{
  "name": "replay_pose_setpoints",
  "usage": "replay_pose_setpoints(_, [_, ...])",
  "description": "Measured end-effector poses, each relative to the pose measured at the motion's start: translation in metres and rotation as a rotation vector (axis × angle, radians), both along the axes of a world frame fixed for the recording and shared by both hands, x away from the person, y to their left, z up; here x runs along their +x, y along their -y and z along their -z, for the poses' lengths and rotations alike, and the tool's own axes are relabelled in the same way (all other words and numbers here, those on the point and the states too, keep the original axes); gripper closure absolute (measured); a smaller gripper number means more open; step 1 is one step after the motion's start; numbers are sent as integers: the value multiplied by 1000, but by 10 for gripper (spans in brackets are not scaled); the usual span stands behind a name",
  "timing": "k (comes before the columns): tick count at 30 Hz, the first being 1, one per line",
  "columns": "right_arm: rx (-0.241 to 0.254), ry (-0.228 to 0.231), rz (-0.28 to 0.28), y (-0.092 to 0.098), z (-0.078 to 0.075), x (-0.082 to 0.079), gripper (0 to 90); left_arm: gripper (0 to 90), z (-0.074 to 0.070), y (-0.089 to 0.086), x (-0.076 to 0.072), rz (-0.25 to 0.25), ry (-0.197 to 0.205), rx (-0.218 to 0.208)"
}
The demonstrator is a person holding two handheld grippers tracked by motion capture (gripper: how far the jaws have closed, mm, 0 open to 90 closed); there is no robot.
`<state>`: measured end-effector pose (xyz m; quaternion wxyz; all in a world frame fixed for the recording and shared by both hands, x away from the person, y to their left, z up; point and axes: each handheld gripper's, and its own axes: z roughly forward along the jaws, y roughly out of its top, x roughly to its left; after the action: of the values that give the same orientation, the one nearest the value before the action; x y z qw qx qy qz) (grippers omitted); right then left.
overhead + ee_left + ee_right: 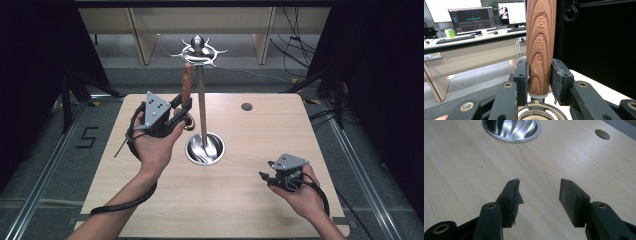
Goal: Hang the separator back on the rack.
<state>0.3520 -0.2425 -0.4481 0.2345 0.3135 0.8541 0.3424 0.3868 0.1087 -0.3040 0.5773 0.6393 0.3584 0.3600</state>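
In the high view, my left gripper is lifted above the far left part of the table, and it pinches the wooden handle of a kitchen tool. The handle stands nearly upright and rises from my jaws toward the hooks on top of the metal stand, which is just beside my gripper on its right. The round base of the stand is below and a little right of this gripper. My right gripper is low over the near right part of the table, well apart from the stand, and it points toward the left. In the left gripper view, the handle is between the two pads, and both pads press on its lower end; the words "KITCHEN TOOL" run along it. Under the pads I see a metal ring of the tool. In the right gripper view, my jaws are spread with only bare table between them, and the base lies ahead of them, a little to the left.
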Motion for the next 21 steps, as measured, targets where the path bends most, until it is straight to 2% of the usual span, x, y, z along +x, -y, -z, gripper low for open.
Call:
replay_pose_setpoints(20, [1,-5,-2,1,0,0,509,679,1,8,10,-8,-6,-3])
replay_pose_setpoints(21, [3,-7,-2,1,0,0,509,678,1,8,10,-19,-6,0])
